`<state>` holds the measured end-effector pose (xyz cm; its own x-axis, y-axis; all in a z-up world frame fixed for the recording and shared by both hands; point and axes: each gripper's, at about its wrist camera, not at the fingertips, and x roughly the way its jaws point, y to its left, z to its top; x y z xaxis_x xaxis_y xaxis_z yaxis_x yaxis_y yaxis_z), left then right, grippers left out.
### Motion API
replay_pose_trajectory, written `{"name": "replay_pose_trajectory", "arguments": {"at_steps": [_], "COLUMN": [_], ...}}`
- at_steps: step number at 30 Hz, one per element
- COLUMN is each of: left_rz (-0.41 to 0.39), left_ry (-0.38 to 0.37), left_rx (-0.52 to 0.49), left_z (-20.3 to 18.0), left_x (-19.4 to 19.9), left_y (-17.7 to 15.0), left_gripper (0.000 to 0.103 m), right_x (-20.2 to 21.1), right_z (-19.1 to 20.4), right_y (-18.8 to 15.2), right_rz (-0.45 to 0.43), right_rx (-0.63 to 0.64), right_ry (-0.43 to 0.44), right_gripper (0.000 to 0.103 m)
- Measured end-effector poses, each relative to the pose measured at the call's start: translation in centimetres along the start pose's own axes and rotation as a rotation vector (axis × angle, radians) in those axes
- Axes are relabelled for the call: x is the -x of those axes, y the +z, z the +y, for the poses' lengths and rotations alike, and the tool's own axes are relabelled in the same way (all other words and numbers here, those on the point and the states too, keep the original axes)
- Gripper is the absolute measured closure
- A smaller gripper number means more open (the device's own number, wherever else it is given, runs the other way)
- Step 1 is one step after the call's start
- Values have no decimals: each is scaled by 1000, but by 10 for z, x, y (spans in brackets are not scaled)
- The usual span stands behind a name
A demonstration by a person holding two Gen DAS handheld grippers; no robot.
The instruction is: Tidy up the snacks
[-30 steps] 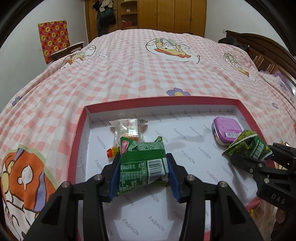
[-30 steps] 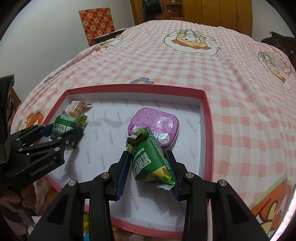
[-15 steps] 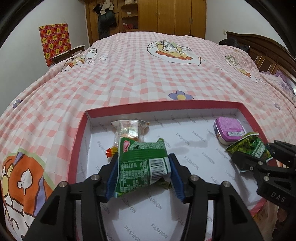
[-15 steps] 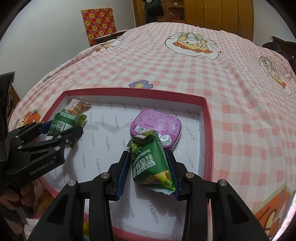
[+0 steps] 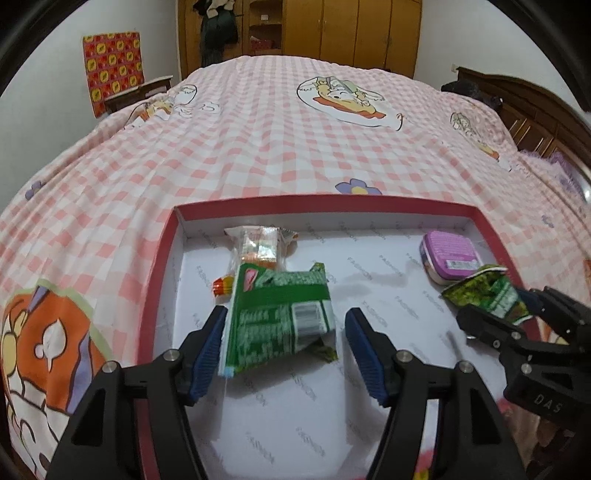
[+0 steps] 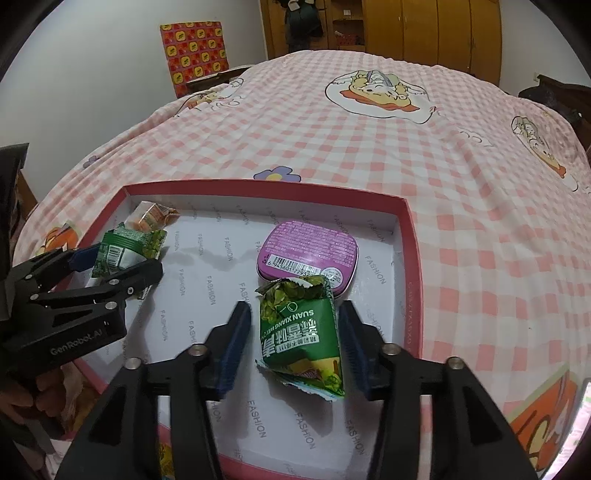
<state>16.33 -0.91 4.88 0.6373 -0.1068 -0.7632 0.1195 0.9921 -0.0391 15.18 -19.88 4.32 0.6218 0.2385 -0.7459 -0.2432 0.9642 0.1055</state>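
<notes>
A red-rimmed box (image 5: 162, 251) with a white floor lies on the bed. My left gripper (image 5: 284, 328) is open, its jaws apart around a green snack packet (image 5: 277, 317) at the box's left. A clear orange-and-white snack (image 5: 258, 245) lies just beyond. My right gripper (image 6: 293, 328) is open around a second green packet (image 6: 303, 332), which rests against a purple tin (image 6: 308, 251) at the box's right. The right gripper also shows in the left wrist view (image 5: 491, 314), the left in the right wrist view (image 6: 110, 269).
The box (image 6: 410, 236) sits on a pink checked bedspread (image 5: 277, 129) with cartoon prints. Wooden wardrobes (image 5: 351, 33) stand beyond the bed, a dark headboard (image 5: 524, 107) at the right. A patterned red-and-yellow panel (image 5: 112, 68) leans on the left wall.
Both grippers have opened, releasing their green packets onto the box floor. The left one's packet has tilted against its left finger. Both have drawn back slightly.
</notes>
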Motion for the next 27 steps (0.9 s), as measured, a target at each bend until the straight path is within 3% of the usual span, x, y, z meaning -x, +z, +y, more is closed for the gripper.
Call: {"name": "replay_pose_trajectory", "arguments": {"at_steps": [14, 27], "left_rz": [-48, -53], "left_ry": [-41, -44], "left_rx": [3, 37], "left_z": [-4, 6], "left_x": [54, 88], "left_y": [-20, -50], "left_gripper": [35, 35], "right_x": [49, 75], "right_z": [3, 12], "right_y": [-13, -39], "right_rz": [-78, -55], "right_rx": [-35, -55], "right_ry": [32, 42], "right_gripper": [43, 43]}}
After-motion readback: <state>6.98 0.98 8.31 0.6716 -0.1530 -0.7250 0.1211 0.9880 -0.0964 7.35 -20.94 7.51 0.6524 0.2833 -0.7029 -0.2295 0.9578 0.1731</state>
